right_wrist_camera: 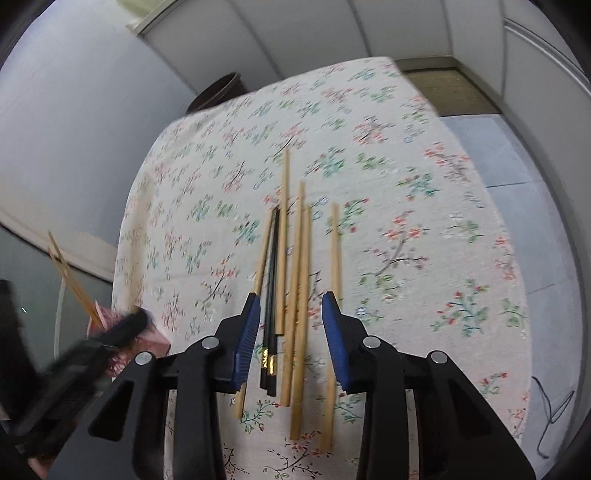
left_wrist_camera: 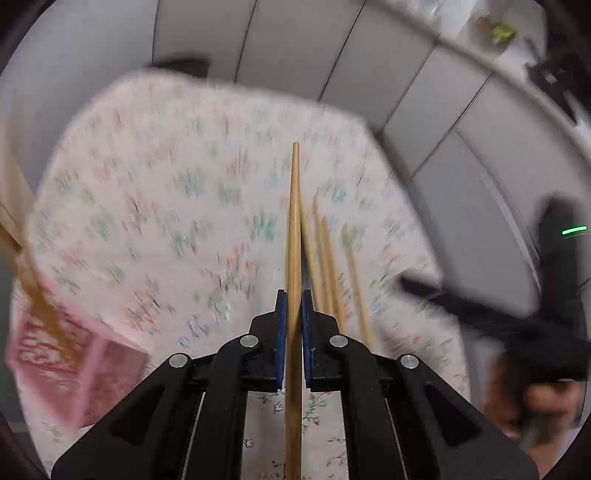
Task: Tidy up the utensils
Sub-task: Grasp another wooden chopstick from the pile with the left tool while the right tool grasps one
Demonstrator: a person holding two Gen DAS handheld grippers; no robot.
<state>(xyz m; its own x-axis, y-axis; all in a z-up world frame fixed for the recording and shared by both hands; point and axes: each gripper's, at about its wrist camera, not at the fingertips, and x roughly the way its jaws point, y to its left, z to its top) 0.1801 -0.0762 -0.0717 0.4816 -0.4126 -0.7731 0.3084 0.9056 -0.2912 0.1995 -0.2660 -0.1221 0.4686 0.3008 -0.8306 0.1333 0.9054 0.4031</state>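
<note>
Clamping one chopstick (left_wrist_camera: 294, 236), the left gripper (left_wrist_camera: 293, 314) hangs over the floral cloth (left_wrist_camera: 147, 192); the right gripper (right_wrist_camera: 288, 314), jaws apart, straddles loose chopsticks (right_wrist_camera: 295, 280) lying there. Beyond, a pink holder (right_wrist_camera: 122, 328) waits; several sticks bunched between the pads risk a skewed, slipping grip.

I see a desk (right_wrist_camera: 424, 206) w/ a floral cloth, white paneled walls (right_wrist_camera: 314, 29) behind it. Grey floor (right_wrist_camera: 491, 155) on the right, brown mat (right_wrist_camera: 443, 88) at the far end, dark round bin (right_wrist_camera: 218, 94) behind the desk's far-left corner.
</note>
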